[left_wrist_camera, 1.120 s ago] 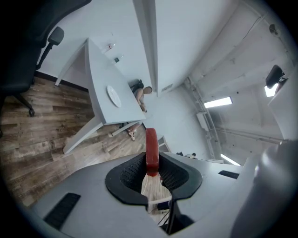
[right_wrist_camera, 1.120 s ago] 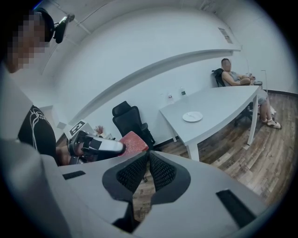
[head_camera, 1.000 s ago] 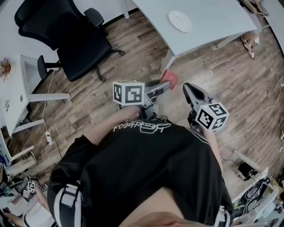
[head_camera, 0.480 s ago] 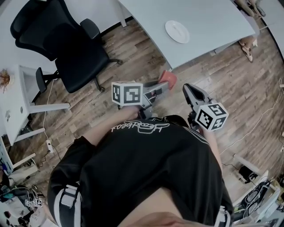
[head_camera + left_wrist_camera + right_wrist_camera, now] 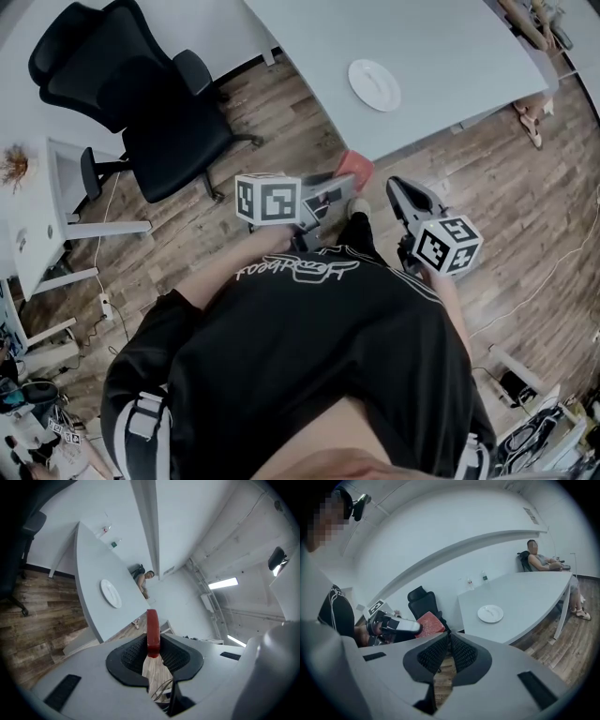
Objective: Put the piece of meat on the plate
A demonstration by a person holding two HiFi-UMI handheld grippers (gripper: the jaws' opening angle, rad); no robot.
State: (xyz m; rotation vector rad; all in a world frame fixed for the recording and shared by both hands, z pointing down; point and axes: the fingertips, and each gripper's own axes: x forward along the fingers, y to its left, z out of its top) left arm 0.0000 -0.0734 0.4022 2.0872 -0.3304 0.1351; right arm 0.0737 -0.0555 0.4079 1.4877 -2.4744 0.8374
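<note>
One meat piece [image 5: 359, 165] in left gripper [image 5: 345, 182]; one plate [image 5: 374, 84] on table [image 5: 459, 42].

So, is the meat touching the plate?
Apart. Head view: the meat, clamped in the left gripper, is over the floor; the plate lies on the table.

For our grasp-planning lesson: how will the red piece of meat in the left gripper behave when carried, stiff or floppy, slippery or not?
Probably stiff: the piece of meat juts straight past the left gripper without drooping. Likely light and not slippery, since a pinch on one end holds it.
</note>
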